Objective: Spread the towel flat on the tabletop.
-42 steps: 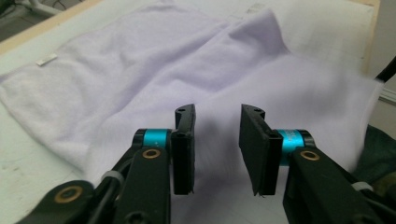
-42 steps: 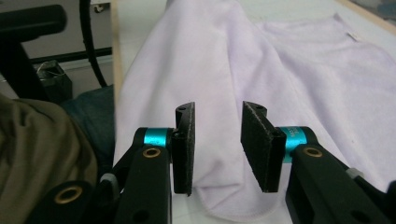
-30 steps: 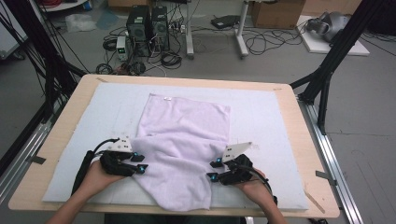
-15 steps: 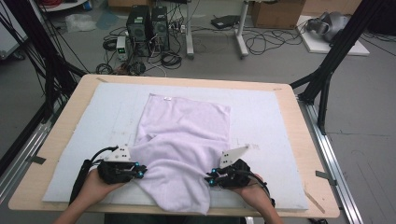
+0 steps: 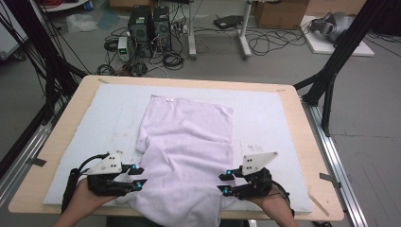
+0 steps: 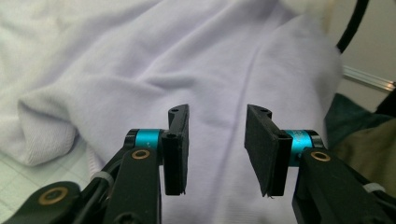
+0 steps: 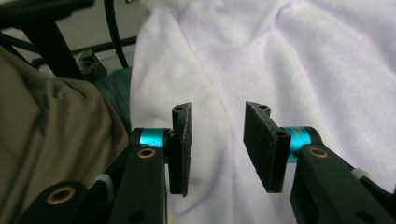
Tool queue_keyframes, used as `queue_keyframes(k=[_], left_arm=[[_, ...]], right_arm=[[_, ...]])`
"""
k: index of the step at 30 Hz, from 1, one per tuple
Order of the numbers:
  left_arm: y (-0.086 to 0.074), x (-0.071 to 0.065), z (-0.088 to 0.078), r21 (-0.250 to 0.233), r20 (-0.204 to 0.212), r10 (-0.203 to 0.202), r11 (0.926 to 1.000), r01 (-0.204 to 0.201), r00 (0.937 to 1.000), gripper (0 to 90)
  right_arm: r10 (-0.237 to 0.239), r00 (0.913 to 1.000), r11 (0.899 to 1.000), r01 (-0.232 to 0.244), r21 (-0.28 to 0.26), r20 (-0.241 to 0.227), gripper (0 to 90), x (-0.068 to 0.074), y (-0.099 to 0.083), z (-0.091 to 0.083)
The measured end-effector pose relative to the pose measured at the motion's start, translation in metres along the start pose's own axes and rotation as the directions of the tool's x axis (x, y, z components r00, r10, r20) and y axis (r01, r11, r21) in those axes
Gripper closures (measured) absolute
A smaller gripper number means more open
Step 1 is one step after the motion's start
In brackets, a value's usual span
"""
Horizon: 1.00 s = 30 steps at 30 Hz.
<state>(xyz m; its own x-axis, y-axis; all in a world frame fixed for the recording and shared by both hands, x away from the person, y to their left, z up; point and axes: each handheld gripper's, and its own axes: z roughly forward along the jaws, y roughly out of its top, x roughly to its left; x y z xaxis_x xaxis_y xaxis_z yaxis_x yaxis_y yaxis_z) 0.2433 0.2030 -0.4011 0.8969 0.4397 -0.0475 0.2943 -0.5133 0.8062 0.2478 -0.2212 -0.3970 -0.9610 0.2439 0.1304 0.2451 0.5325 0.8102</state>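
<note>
Wooden table (image 5: 61,142) under a grey mat (image 5: 113,113), lilac cloth (image 5: 187,142) across it.

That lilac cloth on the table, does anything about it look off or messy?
Yes. The lilac cloth lies crooked on the white mat: its near end hangs over the table's front edge, and a fold bunches along its left side. No tear or stain shows.

A light wooden table top (image 5: 56,156) with rounded corners carries a pale grey-white rectangular mat (image 5: 265,118), which covers most of it and leaves a bare rim all round. Beyond the table's far edge, on the grey floor, stand two black computer towers (image 5: 150,23) side by side, with loose black cables (image 5: 170,59) coiled just in front of them. A brown cardboard box (image 5: 283,12) sits farther back, right of the towers. Black metal struts (image 5: 331,75) rise beside the table's right far corner.
</note>
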Motion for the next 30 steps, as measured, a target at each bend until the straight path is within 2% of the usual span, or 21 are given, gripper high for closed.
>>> queue_keyframes(k=[2, 4, 6, 8, 9, 10, 11, 13, 16, 20, 23, 24, 26, 28, 30], left_arm=[[-0.007, 0.008, 0.012, 0.039, 0.002, -0.02, 0.999, 0.02, 0.9998, 59.3], [-0.012, 0.013, 0.024, 0.091, 0.004, -0.022, 0.9956, 0.022, 0.9997, 58.6], [-0.018, 0.014, 0.034, 0.133, 0.017, -0.025, 0.9908, 0.023, 0.9995, 59.0], [-0.021, 0.01, 0.036, 0.126, 0.001, 0.008, 0.992, -0.008, 1.0, 65.3], [-0.021, 0.01, 0.035, 0.122, 0.022, -0.004, 0.9925, 0.001, 0.9998, 74.8], [-0.021, 0.008, 0.034, 0.129, 0.032, -0.002, 0.9917, -0.002, 0.9995, 82.2], [-0.022, 0.005, 0.033, 0.128, 0.027, 0.005, 0.9917, -0.009, 0.9996, 84.5], [-0.023, 0.002, 0.031, 0.129, 0.031, 0.009, 0.9915, -0.013, 0.9995, 85.9], [-0.025, -0.008, 0.024, 0.114, 0.048, 0.007, 0.9934, -0.013, 0.9988, 86.4], [-0.024, -0.03, 0.003, 0.075, 0.058, 0.031, 0.9966, -0.035, 0.9979, 86.5], [-0.018, -0.045, -0.011, 0.036, 0.11, 0.035, 0.9986, -0.04, 0.9933, 85.8], [-0.016, -0.046, -0.013, 0.027, 0.102, 0.046, 0.9984, -0.049, 0.9937, 83.8], [-0.013, -0.04, -0.013, 0.018, 0.065, 0.043, 0.9988, -0.045, 0.997, 72.0], [-0.013, -0.03, -0.01, 0.006, 0.031, 0.026, 0.9996, -0.027, 0.9992, 67.4], [-0.015, -0.019, -0.004, 0.009, -0.005, 0.019, 0.9998, -0.019, 0.9998, 66.0]], right_arm=[[0.004, 0.9998, 1.0, -0.005, 0.019, 0.017, 57.2, -0.007, -0.005, 0.01], [0.025, 0.9997, 0.999, -0.025, 0.044, 0.007, 55.6, -0.014, -0.01, 0.021], [0.03, 0.9995, 0.994, -0.03, 0.101, 0.004, 55.6, -0.017, -0.014, 0.036], [0.026, 0.9996, 0.988, -0.024, 0.151, -0.008, 61.5, -0.017, -0.017, 0.046], [0.014, 0.9998, 0.986, -0.011, 0.166, -0.014, 65.4, -0.016, -0.019, 0.05], [0.004, 0.9999, 0.988, -0.002, 0.153, -0.015, 74.4, -0.014, -0.019, 0.05], [0.009, 0.9989, 0.987, -0.001, 0.16, -0.045, 79.5, -0.014, -0.019, 0.05], [-0.008, 0.9985, 0.987, 0.016, 0.158, -0.054, 85.6, -0.01, -0.018, 0.05], [-0.03, 0.9965, 0.987, 0.042, 0.152, -0.078, 87.0, -0.004, -0.017, 0.046], [-0.052, 0.9946, 0.989, 0.064, 0.135, -0.09, 86.9, 0.014, -0.017, 0.036], [-0.064, 0.9906, 0.994, 0.074, 0.076, -0.121, 84.6, 0.03, -0.015, 0.022], [-0.072, 0.9906, 0.996, 0.078, 0.052, -0.116, 81.7, 0.034, -0.013, 0.016], [-0.075, 0.9931, 0.997, 0.077, 0.015, -0.09, 77.1, 0.036, -0.006, 0.006], [-0.086, 0.9952, 0.996, 0.088, 0.034, -0.045, 71.9, 0.031, -0.002, 0.004], [-0.077, 0.997, 0.995, 0.078, 0.068, -0.01, 66.9, 0.022, -0.001, 0.01]])
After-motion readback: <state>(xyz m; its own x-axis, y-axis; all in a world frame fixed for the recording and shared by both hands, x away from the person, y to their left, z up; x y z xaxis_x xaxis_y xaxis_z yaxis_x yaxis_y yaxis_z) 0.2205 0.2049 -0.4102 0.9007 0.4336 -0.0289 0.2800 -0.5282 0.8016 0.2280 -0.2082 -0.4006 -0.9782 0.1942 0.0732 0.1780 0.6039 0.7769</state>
